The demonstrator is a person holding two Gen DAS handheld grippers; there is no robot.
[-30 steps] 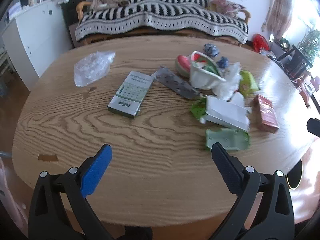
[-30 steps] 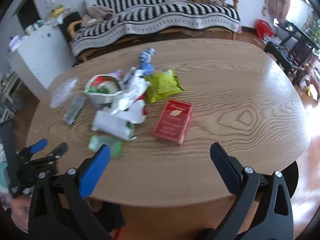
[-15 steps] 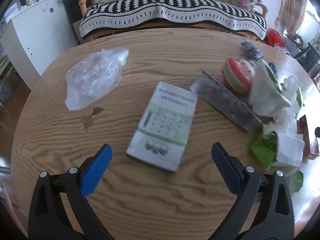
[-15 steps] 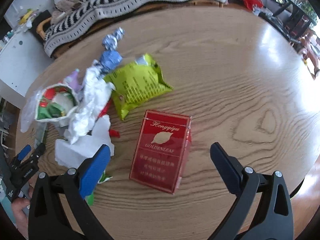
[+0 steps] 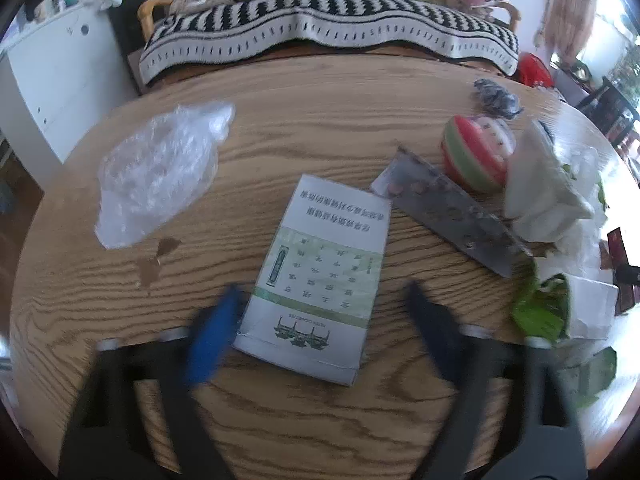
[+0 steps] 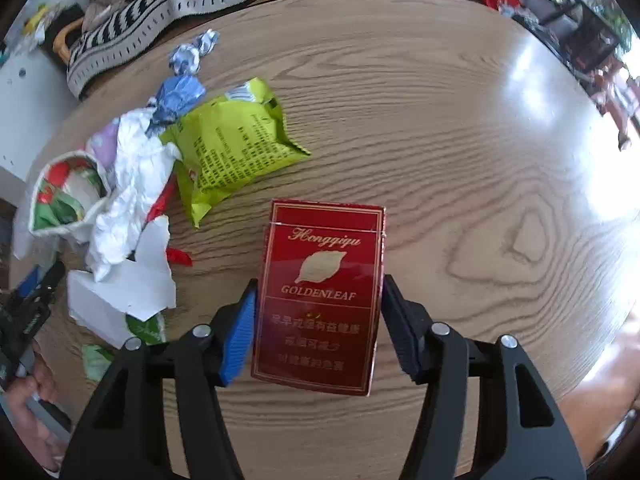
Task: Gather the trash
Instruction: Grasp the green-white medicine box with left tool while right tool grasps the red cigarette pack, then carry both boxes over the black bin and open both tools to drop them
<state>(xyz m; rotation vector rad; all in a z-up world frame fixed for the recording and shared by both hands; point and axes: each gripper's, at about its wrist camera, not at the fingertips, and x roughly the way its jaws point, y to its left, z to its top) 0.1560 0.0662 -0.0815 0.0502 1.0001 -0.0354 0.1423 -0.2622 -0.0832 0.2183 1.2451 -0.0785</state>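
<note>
A white and green carton lies flat on the wooden table. My left gripper straddles its near end. The jaws are blurred and closing, and a gap still shows between the right finger and the carton. A red cigarette pack lies flat on the table between the fingers of my right gripper. Those jaws are closing, and both pads touch the pack's long sides.
A clear plastic bag lies left of the carton. A silver blister strip and a red-green striped cup lie to its right. A yellow-green snack bag, crumpled white paper and foil wrappers lie left of the pack. A striped sofa stands behind.
Both grippers came down and forward over the table. Both sets of jaws narrowed from wide open: the left around the carton, the right onto the red pack.
</note>
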